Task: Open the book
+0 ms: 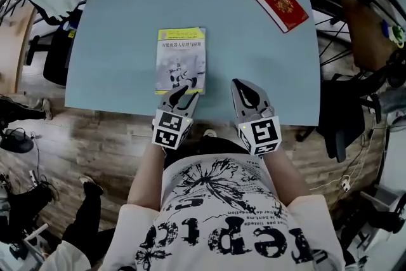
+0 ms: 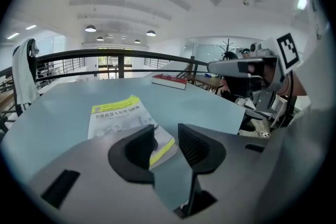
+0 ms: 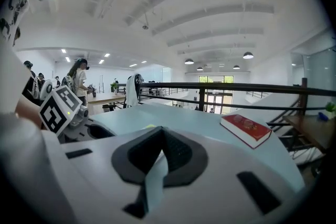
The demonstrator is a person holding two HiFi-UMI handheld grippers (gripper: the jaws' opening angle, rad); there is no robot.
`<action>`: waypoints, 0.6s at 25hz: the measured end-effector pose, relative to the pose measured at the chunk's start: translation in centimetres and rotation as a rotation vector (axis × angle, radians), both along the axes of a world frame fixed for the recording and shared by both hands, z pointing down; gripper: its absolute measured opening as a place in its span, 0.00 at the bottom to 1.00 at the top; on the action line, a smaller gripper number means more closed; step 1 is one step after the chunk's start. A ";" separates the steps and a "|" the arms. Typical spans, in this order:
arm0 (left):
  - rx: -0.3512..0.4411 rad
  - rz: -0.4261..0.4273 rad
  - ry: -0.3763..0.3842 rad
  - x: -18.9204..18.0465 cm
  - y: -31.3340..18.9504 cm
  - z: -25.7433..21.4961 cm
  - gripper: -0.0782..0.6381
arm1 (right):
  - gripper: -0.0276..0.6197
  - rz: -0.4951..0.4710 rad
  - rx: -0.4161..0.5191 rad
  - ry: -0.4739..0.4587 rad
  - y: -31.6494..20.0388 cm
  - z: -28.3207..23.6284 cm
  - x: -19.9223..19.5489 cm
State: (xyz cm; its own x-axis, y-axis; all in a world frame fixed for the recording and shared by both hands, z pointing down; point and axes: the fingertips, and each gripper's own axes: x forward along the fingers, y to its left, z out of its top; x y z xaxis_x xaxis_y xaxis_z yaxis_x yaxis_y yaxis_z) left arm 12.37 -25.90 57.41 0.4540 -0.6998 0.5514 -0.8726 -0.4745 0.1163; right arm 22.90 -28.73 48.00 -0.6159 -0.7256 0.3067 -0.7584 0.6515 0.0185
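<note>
Book (image 1: pixel 181 60): closed paperback, flat at the middle of the table (image 1: pixel 120 35).
Left gripper (image 1: pixel 184 94): table's near edge; jaws apart, book's corner between them, ungripped.
Right gripper (image 3: pixel 160 131): table's near edge; clenched, empty.
Red book (image 1: pixel 278 3): table's far right corner.

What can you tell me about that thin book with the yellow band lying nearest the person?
The book is a thin paperback with a yellow band at the top, printed characters and a grey-white picture below. It lies closed and flat, cover up, on the pale blue table, near its front edge. Its near corner shows between the open jaws of the left gripper; the pads do not press it.
</note>
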 end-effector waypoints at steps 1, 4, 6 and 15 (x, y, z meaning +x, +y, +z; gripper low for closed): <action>-0.010 0.017 -0.011 0.5 -0.2 0.6 0.32 | 0.06 0.002 -0.007 0.000 -0.1 0.3 0.2; -0.029 0.047 -0.045 1.6 -0.8 2.1 0.37 | 0.06 0.007 -0.021 0.009 -0.3 1.3 0.8; -0.041 0.057 -0.069 2.1 -1.1 3.1 0.39 | 0.06 0.013 -0.028 0.016 -0.2 1.8 1.2; -0.106 0.070 -0.153 2.6 -1.9 6.7 0.39 | 0.06 0.056 -0.075 0.048 -0.2 3.2 3.2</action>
